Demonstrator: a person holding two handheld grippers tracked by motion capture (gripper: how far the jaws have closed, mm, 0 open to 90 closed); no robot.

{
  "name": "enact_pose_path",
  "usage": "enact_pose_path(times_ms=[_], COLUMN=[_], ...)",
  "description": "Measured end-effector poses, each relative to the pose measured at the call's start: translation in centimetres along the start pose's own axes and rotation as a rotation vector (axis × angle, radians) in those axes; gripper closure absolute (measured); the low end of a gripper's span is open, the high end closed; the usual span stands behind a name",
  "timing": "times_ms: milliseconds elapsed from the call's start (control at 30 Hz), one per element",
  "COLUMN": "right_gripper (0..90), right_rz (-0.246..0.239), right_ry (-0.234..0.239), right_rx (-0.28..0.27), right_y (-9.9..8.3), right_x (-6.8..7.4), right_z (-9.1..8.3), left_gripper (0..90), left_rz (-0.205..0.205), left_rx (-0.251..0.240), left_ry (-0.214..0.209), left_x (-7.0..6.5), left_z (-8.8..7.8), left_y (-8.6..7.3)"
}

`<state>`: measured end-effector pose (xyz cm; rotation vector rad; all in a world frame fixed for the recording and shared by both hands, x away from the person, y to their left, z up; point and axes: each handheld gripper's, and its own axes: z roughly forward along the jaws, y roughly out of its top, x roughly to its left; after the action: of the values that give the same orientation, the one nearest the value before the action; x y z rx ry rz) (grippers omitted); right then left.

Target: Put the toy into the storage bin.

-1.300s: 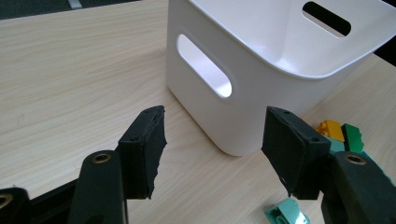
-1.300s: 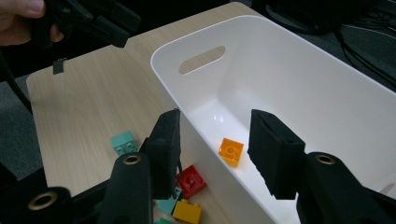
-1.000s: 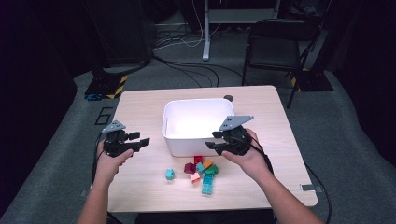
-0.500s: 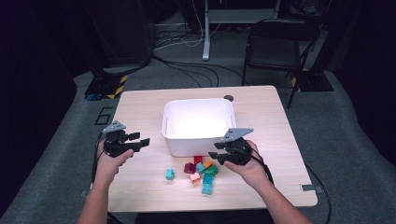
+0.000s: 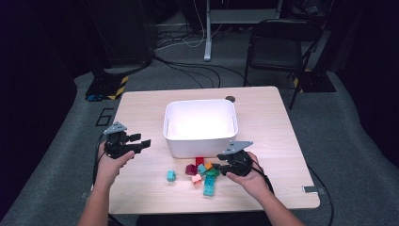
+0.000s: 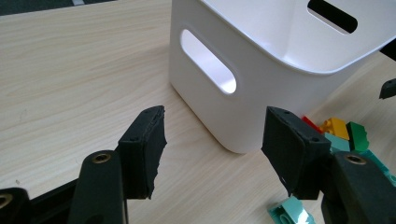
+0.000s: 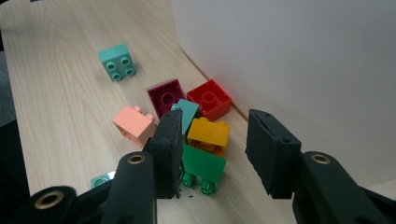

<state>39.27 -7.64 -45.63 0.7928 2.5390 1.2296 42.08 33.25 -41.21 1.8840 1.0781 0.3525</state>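
Dim studio floor, cables and a folding chair [image 5: 275, 47] ring the pale wooden table [image 5: 263, 113] where we work, a white bin [image 5: 200, 125] standing at its centre and a heap of toy bricks lying just in front of the bin's near wall. Our right gripper [image 5: 219, 166] sits low at the heap's right edge, far nearer to it than the other hand. In the right gripper view the orange brick [image 7: 208, 134] lies just ahead of the jaws, toward the left one, its long side running across the gap, with a green brick [image 7: 202, 164] tucked under it and a red brick [image 7: 209, 99] beyond, against the bin. Those jaws have just been closing and now stand partly open, gripping nothing; we judge that a short push forward would put the orange brick between them. Our left gripper [image 5: 143, 141] waits to the left of the bin, jaws wide and empty.
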Motion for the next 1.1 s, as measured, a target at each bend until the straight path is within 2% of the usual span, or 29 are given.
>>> enact_pose_path(times_ms=[300, 533, 767, 1100], right_gripper=[53.3, 53.3, 51.9, 53.1], right_rz=[-0.007, -0.016, 0.014, 0.023], right_ry=[0.031, 0.046, 0.079, 0.089], right_rx=[0.036, 0.051, 0.075, 0.098], right_y=[-1.3, -1.5, -1.8, -2.8], right_x=[-0.1, 0.0, -0.1, 0.0], right_z=[2.4, 3.3, 3.5, 2.5], left_gripper=[39.0, 39.0, 39.0, 39.0], left_rz=[-0.001, -0.005, -0.008, -0.004], left_rx=[-0.001, 0.000, 0.001, 0.001], left_ry=[0.001, 0.003, 0.005, 0.012], left_x=[0.1, 0.1, 0.1, 0.1], left_z=[0.0, 0.0, 0.0, 0.0], left_y=[-0.1, -0.1, -0.1, -0.1])
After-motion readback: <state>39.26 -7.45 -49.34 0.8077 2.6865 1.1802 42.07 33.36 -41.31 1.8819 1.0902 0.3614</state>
